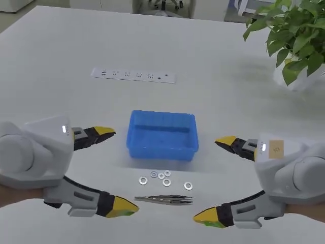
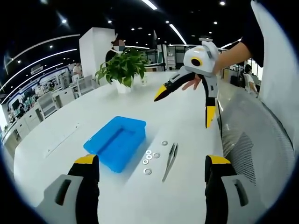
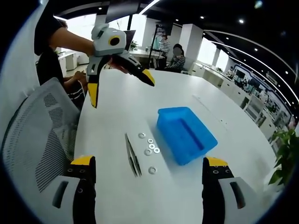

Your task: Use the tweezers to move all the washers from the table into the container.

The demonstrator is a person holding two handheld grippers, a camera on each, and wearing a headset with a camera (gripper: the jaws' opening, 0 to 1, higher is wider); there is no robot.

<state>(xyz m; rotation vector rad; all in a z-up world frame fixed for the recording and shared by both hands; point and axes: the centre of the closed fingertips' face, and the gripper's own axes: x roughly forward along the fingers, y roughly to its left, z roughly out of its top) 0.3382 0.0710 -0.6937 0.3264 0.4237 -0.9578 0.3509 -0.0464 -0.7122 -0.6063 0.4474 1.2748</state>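
Between the left gripper (image 1: 119, 169) and right gripper (image 1: 210, 179), both gaping wide, the tweezers (image 1: 163, 200) are lying ungrasped. Washers (image 1: 161, 177) are sitting just beyond, before the seemingly empty container (image 1: 161, 150); everything is remaining.

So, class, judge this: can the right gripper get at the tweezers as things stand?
Probably yes: the right gripper is open beside the tweezers, with only bare table between them.
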